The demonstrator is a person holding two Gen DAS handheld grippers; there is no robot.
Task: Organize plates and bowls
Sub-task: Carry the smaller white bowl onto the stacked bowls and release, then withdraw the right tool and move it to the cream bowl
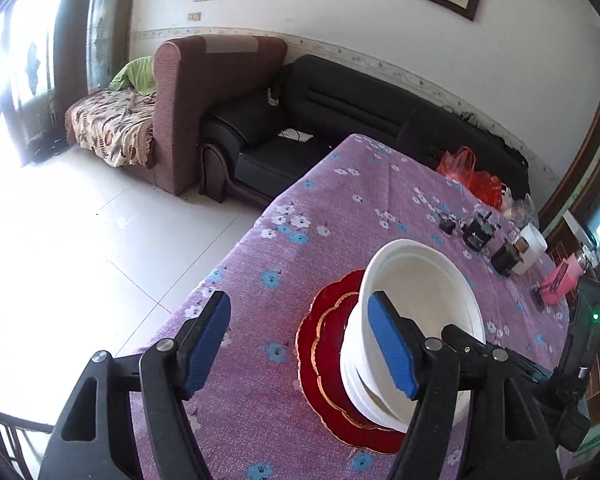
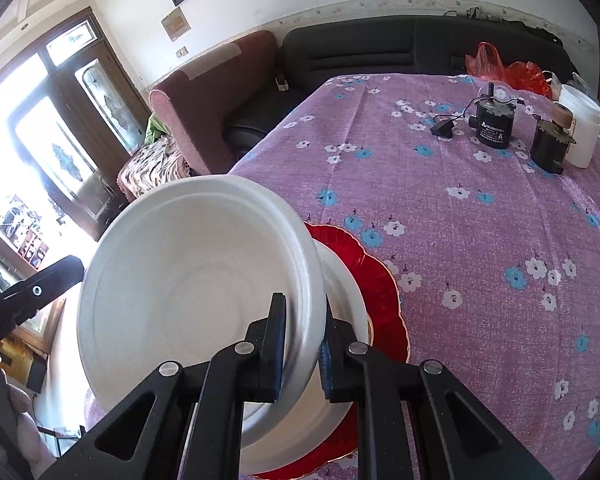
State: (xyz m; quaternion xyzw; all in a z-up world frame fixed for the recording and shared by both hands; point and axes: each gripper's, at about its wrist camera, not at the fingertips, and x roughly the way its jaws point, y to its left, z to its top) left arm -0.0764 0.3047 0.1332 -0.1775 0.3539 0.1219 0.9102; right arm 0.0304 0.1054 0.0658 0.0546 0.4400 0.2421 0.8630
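Note:
A stack of white bowls [image 1: 420,296] stands on red gold-rimmed plates [image 1: 324,364] on the purple flowered tablecloth [image 1: 340,208]. My right gripper [image 2: 304,344] is shut on the near rim of the top white bowl [image 2: 196,280], which tilts over the lower white bowl [image 2: 340,300] and the red plates [image 2: 376,292]. It also shows in the left wrist view as the right gripper [image 1: 466,344] at the bowl's right rim. My left gripper [image 1: 300,350] is open. Its right pad is in front of the bowl's left side and nothing lies between the pads.
Near the table's far right edge stand two dark motors [image 2: 494,124], a white jar [image 2: 582,124], a red plastic bag [image 2: 500,64] and a pink item [image 1: 560,284]. The table's left edge drops to white floor tiles [image 1: 100,240]. A black sofa [image 1: 340,112] and a maroon armchair [image 1: 204,92] stand beyond.

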